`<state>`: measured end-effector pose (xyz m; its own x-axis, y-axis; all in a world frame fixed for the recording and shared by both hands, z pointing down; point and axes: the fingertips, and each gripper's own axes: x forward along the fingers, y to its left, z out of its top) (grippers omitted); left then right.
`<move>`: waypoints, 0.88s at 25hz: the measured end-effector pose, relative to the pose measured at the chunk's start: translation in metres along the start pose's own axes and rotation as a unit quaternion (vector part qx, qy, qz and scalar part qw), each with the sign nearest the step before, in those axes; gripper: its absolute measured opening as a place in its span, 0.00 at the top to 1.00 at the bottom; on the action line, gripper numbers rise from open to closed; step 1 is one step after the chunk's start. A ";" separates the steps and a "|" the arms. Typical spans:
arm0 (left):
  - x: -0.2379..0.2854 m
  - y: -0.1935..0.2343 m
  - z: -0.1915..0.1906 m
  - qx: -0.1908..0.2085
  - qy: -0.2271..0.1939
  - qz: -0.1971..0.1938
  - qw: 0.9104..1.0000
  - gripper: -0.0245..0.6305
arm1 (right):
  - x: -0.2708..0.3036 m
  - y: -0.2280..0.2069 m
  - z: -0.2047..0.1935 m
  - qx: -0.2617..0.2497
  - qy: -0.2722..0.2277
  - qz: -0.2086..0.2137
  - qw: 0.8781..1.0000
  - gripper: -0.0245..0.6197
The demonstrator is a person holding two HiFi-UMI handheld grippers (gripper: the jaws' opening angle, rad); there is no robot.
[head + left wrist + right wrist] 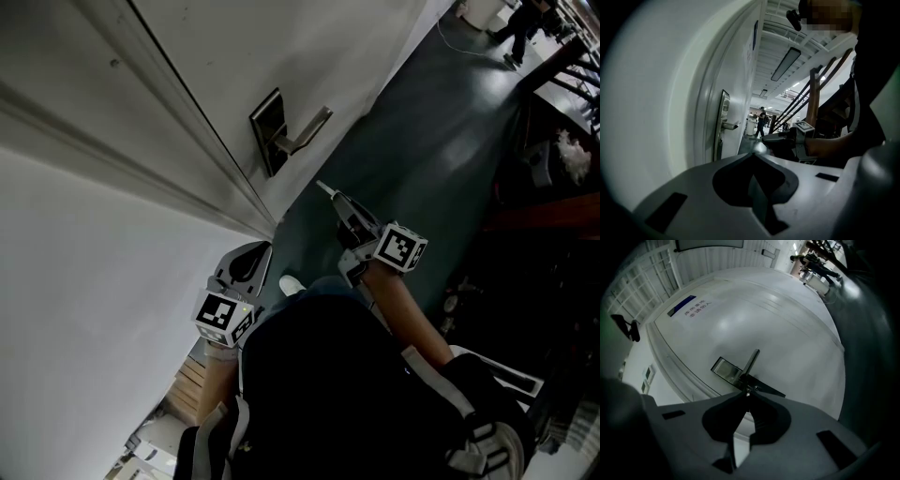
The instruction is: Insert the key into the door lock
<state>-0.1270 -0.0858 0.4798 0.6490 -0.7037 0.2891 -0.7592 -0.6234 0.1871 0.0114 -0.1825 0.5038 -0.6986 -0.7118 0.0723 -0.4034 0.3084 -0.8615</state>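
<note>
Right gripper [335, 198]: jaws are closed at their tips on a small pale key [324, 188], which sticks out past them toward the door [309, 56]. In the right gripper view only a small metallic glint is seen where the jaws meet; lower down a narrow gap between them shows the white door behind.

Key relative to lock: in the head view the key tip is seen short of the lock plate [270, 131], near it but apart, below and to the right of it, with dark floor [422, 141] behind. It is not inserted. In the right gripper view the key is lined up against the dark end of the plate, just beside the base of the lever handle [305, 131]. The keyhole itself cannot be made out.

Lock plate: dark, oblong, mounted on the white door close to the frame edge; the lever is seen projecting from its middle.

Left gripper [246, 264]: jaws are brought together, nothing is held. It is kept low beside the door frame, well apart from the lock plate and from the right gripper.
</note>
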 end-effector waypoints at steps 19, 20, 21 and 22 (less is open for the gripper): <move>-0.019 0.036 -0.004 0.008 0.018 0.076 0.997 0.95 | 0.082 -0.032 -0.013 0.128 0.017 0.013 0.991 0.91; -0.019 0.038 -0.004 0.008 0.017 0.079 0.997 0.95 | 0.086 -0.033 -0.012 0.129 0.019 0.013 0.991 0.91; -0.020 0.040 -0.004 0.007 0.016 0.083 0.996 0.95 | 0.089 -0.034 -0.012 0.132 0.020 0.013 0.991 0.91; -0.021 0.042 -0.004 0.006 0.016 0.087 0.996 0.95 | 0.093 -0.035 -0.012 0.134 0.021 0.014 0.991 0.91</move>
<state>-0.1730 -0.0957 0.4848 0.5049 -0.7910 0.3455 -0.8598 -0.4961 0.1207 -0.0461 -0.2519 0.5463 -0.7335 -0.6768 0.0634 -0.2164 0.1440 -0.9656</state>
